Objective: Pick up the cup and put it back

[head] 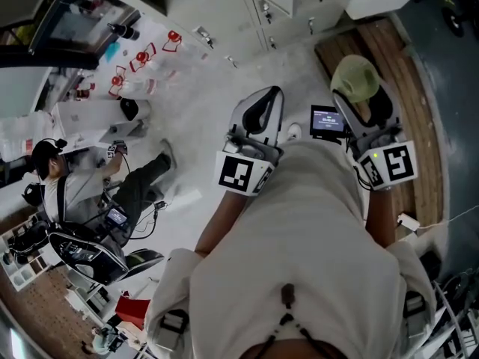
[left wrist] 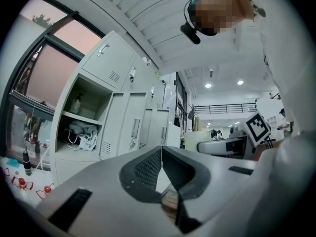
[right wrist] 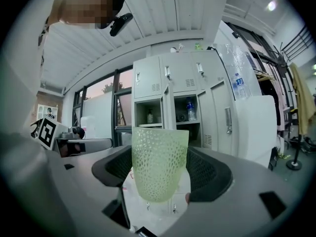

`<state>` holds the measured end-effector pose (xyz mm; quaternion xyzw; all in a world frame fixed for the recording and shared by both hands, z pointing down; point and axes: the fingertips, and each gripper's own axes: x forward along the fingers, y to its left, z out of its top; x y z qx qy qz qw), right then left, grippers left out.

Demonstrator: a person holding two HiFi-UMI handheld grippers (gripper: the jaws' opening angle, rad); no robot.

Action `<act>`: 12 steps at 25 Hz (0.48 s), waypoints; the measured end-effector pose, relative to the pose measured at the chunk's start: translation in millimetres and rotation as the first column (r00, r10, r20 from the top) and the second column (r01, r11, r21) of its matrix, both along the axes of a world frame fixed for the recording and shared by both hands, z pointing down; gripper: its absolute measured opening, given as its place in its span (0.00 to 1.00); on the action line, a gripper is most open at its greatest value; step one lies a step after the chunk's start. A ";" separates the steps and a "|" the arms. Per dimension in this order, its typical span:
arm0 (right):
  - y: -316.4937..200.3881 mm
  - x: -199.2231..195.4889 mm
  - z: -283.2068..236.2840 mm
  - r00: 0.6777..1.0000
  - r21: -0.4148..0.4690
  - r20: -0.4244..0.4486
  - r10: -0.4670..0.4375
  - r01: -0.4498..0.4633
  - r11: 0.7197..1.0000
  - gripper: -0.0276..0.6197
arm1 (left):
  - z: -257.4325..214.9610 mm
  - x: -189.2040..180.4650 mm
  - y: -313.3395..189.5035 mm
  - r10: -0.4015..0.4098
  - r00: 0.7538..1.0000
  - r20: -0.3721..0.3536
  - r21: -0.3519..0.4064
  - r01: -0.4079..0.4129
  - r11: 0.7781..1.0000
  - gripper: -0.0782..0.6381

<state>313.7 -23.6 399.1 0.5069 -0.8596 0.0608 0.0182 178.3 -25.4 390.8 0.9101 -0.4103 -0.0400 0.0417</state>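
Observation:
The cup (right wrist: 159, 163) is pale green with a dotted, mesh-like surface. It sits upright between the dark pads of my right gripper (right wrist: 160, 171), which is shut on it. In the head view the cup (head: 355, 78) shows at the tip of the right gripper (head: 365, 105), held up close to my chest. My left gripper (left wrist: 161, 166) is shut, its pads meeting with nothing between them. It appears in the head view (head: 257, 123) just left of the right one, at about the same height.
White lockers (left wrist: 114, 107) stand ahead, some with open shelves (right wrist: 177, 111). A wooden surface (head: 394, 57) lies under the right gripper. A seated person (head: 63, 182) and cluttered gear are at the left, with red-topped items (head: 142, 57) on the floor.

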 end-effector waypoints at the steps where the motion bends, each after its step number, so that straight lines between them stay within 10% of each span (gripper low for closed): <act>1: 2.6 2.0 1.9 1.000 -0.002 -0.003 0.001 -0.001 1.000 0.56 | 0.4 1.5 1.1 0.002 1.000 0.002 0.002 -0.002 1.000 0.12; 12: 9.9 -10.2 10.7 0.998 -0.008 -0.003 -0.067 0.067 0.998 0.56 | 3.7 -7.4 7.0 -0.047 0.999 0.006 0.011 0.047 0.999 0.12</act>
